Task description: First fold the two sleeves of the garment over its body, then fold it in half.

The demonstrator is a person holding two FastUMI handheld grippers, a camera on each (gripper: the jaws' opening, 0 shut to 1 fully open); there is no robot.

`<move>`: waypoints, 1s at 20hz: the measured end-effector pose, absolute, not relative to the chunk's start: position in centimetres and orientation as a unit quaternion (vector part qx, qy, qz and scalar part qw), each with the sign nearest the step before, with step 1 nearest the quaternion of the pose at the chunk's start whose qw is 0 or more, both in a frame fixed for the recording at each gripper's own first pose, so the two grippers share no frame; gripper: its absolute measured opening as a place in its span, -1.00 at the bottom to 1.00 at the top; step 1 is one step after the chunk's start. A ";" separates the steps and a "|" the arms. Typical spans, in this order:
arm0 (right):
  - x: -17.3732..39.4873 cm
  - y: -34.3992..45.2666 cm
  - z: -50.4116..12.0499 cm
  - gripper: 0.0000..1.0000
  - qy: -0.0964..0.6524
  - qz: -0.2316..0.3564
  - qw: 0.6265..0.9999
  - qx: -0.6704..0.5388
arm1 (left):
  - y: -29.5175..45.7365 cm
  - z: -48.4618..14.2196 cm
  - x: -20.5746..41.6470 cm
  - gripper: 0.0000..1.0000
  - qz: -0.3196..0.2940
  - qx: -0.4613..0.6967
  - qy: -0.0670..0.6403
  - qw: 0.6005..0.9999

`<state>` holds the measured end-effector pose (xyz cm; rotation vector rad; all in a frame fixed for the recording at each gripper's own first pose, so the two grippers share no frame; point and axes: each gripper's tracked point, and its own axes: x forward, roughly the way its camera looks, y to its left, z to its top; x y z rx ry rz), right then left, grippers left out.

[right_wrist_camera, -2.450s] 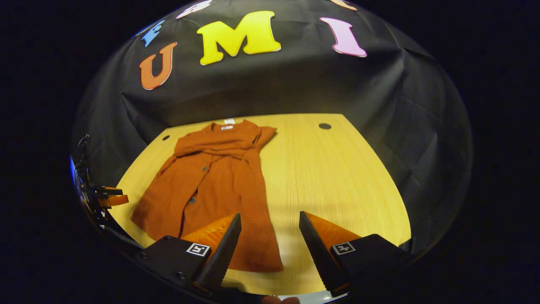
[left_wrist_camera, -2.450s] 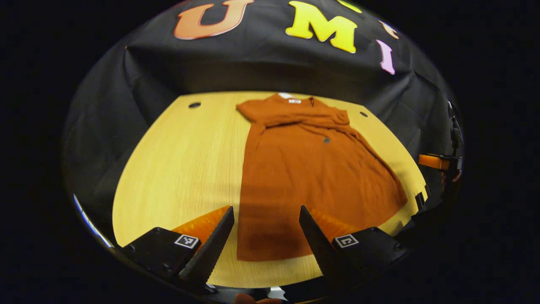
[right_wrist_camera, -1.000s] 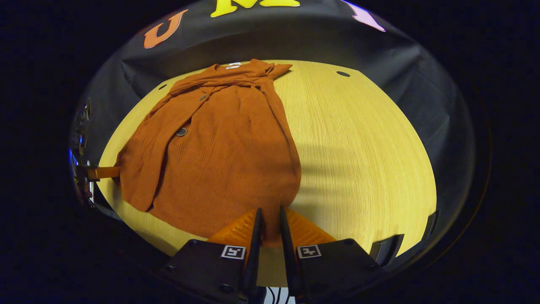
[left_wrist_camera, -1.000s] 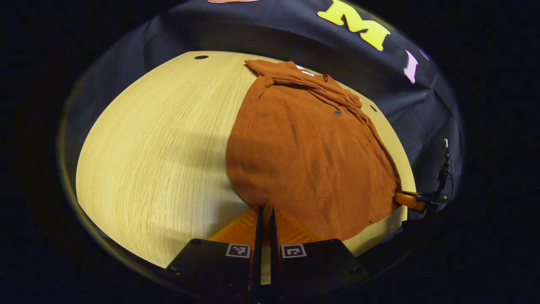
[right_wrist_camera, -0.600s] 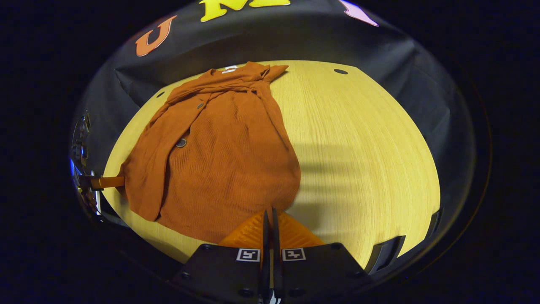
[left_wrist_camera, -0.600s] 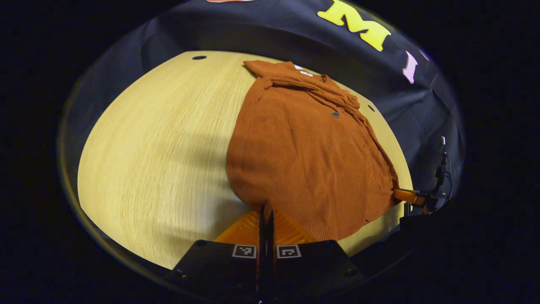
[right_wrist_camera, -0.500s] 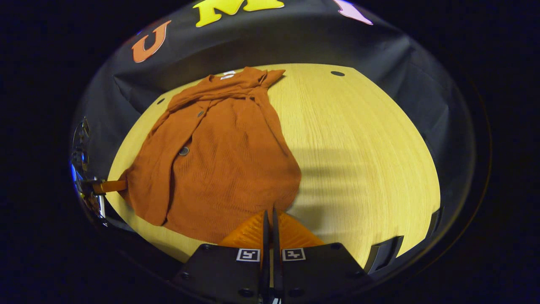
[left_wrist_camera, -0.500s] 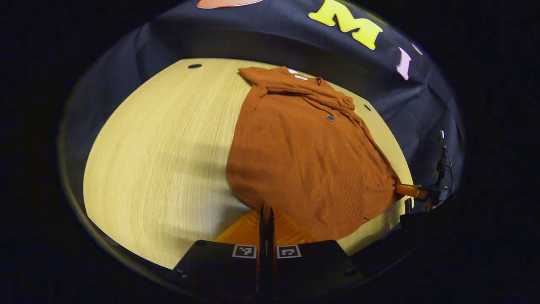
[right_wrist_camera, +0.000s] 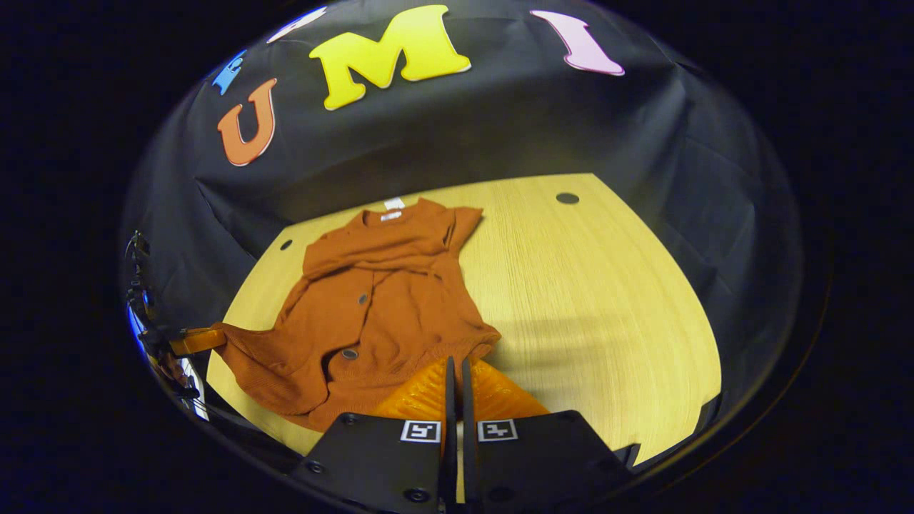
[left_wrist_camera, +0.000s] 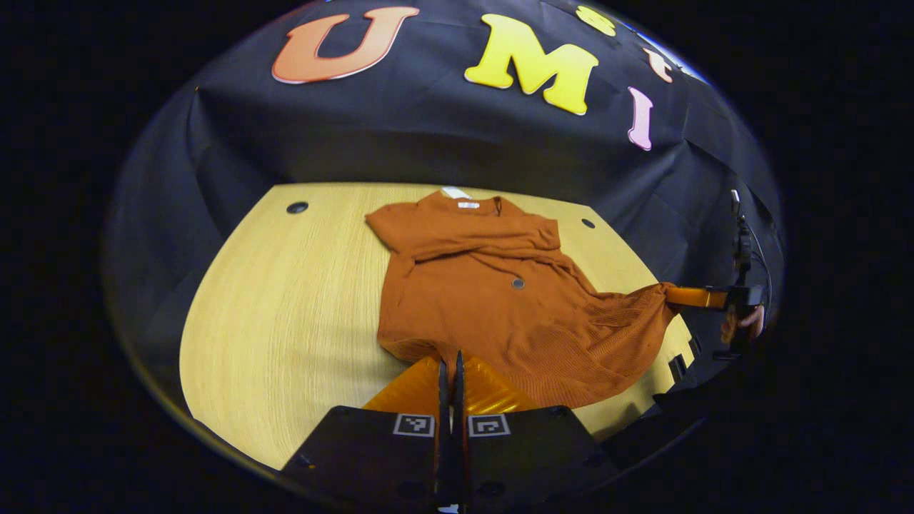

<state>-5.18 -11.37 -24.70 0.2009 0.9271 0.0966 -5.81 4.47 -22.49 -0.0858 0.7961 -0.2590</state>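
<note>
Rust-orange garment [left_wrist_camera: 493, 285] lies on the wooden desk [left_wrist_camera: 285, 314], collar toward the booth wall, both sleeves folded across its chest. Hem end is raised off the desk at two corners. Left tool [left_wrist_camera: 448, 364]: fingers together, clamped on one hem corner. Right tool [right_wrist_camera: 455, 365]: fingers together, clamped on the other hem corner. Left gripper view shows the right tool at far right with a hand [left_wrist_camera: 746, 323] behind it.

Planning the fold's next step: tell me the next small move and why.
Probably carry both hem corners forward toward the collar. The sleeves already lie across the garment, and the left gripper and right gripper, jaws shut on the hem, have it lifted off the table.
</note>
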 end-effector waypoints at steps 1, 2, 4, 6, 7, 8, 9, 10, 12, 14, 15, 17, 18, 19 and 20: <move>-3.9 -11.2 -23.6 -0.92 0.432 0.053 0.896 0.087 | 4.4 -21.4 -4.9 -0.94 -0.129 -0.037 0.373 0.918; -2.7 -11.1 -22.3 -0.92 0.419 0.060 0.903 0.080 | 4.3 -20.2 -3.8 -0.93 -0.131 -0.032 0.360 0.923; -0.4 -10.9 -20.4 -0.92 0.399 0.067 0.911 0.079 | 4.4 -17.8 -1.3 -0.94 -0.130 -0.026 0.330 0.935; 2.8 -10.5 -19.0 -0.92 0.383 0.073 0.917 0.090 | 4.5 -16.2 1.4 -0.94 -0.130 -0.024 0.315 0.940; 4.3 -10.2 -18.5 -0.91 0.378 0.080 0.918 0.089 | 4.4 -15.7 2.6 -0.94 -0.132 -0.027 0.310 0.941; 5.9 -10.0 -18.1 -0.92 0.374 0.085 0.920 0.085 | 4.4 -15.1 4.0 -0.94 -0.133 -0.030 0.304 0.943; 7.7 -9.6 -17.6 -0.92 0.366 0.090 0.923 0.079 | 4.5 -14.4 5.6 -0.94 -0.132 -0.032 0.299 0.945; 9.5 -9.4 -17.1 -0.92 0.358 0.093 0.926 0.075 | 4.7 -13.6 7.5 -0.94 -0.130 -0.035 0.294 0.946; 13.4 -8.6 -16.3 -0.92 0.344 0.098 0.931 0.070 | 4.5 -11.8 11.1 -0.94 -0.134 -0.052 0.279 0.949; 17.2 -7.7 -15.8 -0.92 0.328 0.101 0.937 0.069 | 4.8 -10.1 15.3 -0.94 -0.131 -0.060 0.258 0.955; 18.8 -7.4 -15.5 -0.92 0.320 0.101 0.940 0.068 | 4.9 -9.5 17.7 -0.94 -0.127 -0.060 0.249 0.958; 22.6 -7.1 -15.6 -0.92 0.299 0.099 0.947 0.066 | 5.0 -9.7 21.2 -0.94 -0.122 -0.062 0.241 0.961; 24.1 -6.9 -15.9 -0.92 0.293 0.098 0.949 0.066 | 4.9 -10.2 22.8 -0.94 -0.121 -0.063 0.238 0.962; 25.3 -7.0 -16.8 -0.92 0.292 0.098 0.949 0.063 | 4.9 -11.1 24.5 -0.94 -0.117 -0.063 0.237 0.963; 26.5 -7.2 -18.0 -0.92 0.292 0.094 0.950 0.062 | 5.0 -12.3 26.3 -0.94 -0.110 -0.061 0.236 0.964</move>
